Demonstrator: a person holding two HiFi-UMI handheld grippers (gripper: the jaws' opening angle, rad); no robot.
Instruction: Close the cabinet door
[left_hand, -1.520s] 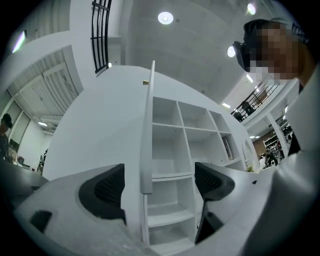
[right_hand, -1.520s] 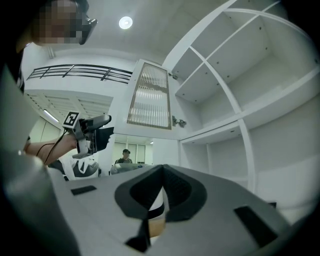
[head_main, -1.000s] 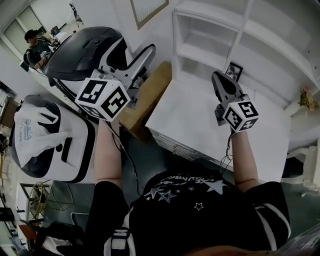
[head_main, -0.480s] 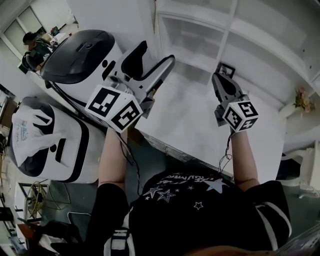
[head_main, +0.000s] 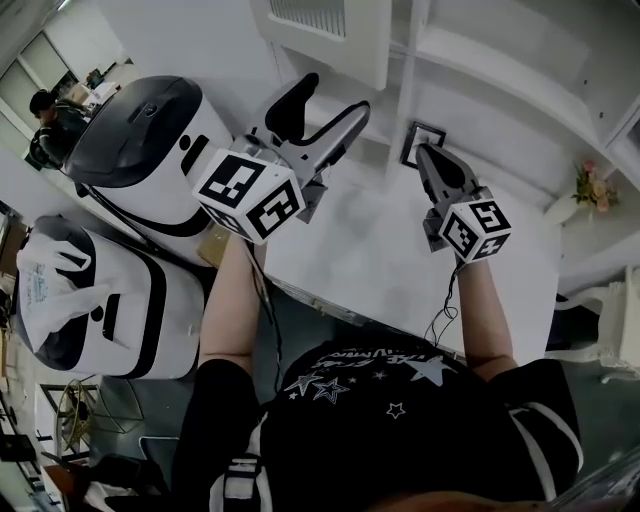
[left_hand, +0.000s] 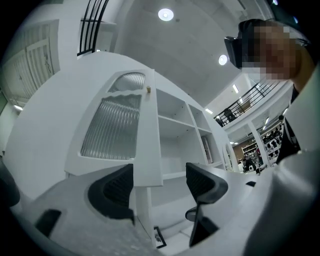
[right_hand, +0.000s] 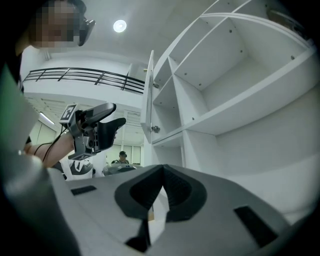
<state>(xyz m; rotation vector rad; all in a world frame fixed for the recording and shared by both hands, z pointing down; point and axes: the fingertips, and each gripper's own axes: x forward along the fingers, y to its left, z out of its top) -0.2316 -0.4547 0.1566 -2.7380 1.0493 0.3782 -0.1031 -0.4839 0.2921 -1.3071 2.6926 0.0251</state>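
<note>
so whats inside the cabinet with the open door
The shelves that show look bare and white; a small framed picture stands at the bottom. The open door covers whatever lies behind its ribbed panel.

A small dark picture frame stands at the back edge of the white counter. Pink flowers show beyond its right edge. Off its left edge stand a domed white-and-black machine and a nearer machine with a white bag on top.
</note>
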